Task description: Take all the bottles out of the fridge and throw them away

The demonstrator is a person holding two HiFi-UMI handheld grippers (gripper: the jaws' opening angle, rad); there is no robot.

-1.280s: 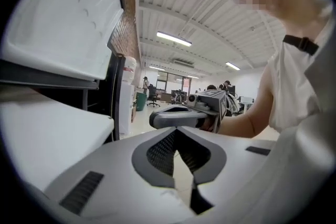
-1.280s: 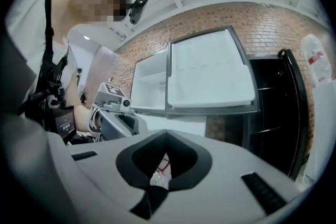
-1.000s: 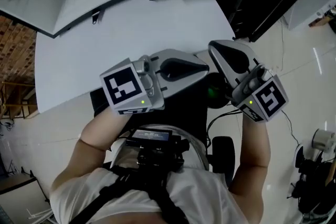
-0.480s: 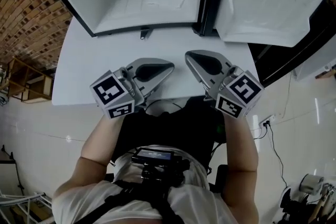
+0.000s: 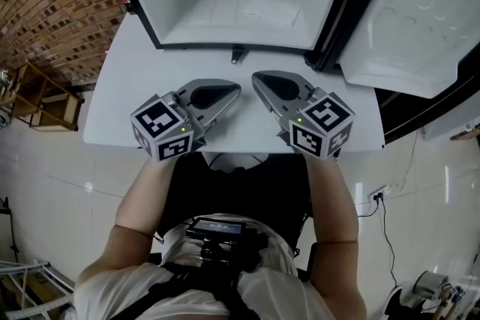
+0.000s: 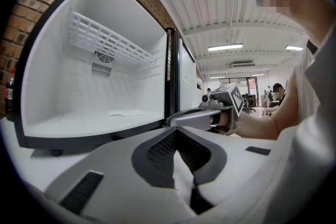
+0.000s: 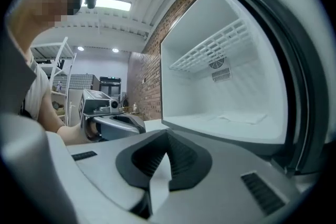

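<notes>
You've swung round in the last second: a second ago the fridge point(image 5: 225, 11) was only a strip at the far edge of the head view, now it sits square ahead with its door point(image 5: 405, 19) open to the right. Both grippers came with you and now sit side by side over the white top point(image 5: 112, 109), tips near the fridge sill. The left gripper point(image 5: 229, 91) has jaws together with nothing in them, and the right gripper point(image 5: 261, 80) is the same. No bottle shows inside. There's a bare floor, a wire rack point(image 6: 105, 42) up top, and a pale flat patch on the floor. A dark thing with red point(image 6: 8, 93) just left of the fridge may be a bottle, too small to tell. The fridge looks emptied, so this is likely a last check.
</notes>
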